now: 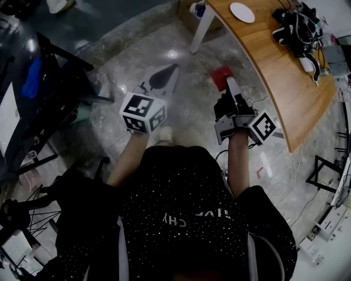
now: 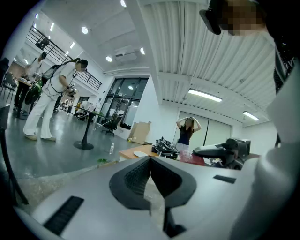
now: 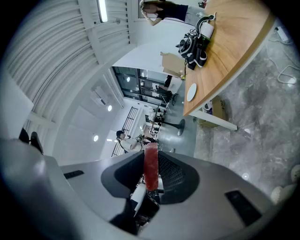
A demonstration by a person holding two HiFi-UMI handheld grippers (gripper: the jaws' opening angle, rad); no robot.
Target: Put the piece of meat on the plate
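Currently the person stands on the grey floor [image 1: 181, 52], off the curved long edge of the wooden desk [image 1: 285, 93], with one gripper in each hand, both held roughly level in front of the body.

Right gripper [image 3: 151, 157]: jaws clamped on the piece of meat [image 1: 220, 77], a flat red slab standing on edge between the pads. The meat hangs in the air above the floor, short of the desk's edge and touching nothing else.

Left gripper [image 2: 150, 164]: jaws closed tip to tip, nothing between them. It sits beside the right gripper, apart from it.

White plate [image 1: 242, 12]: lies flat and bare near the desk's end above the white leg [image 1: 202, 27], well apart from the meat. A pile of black bags and cables [image 1: 296, 24] lies further along the desktop.
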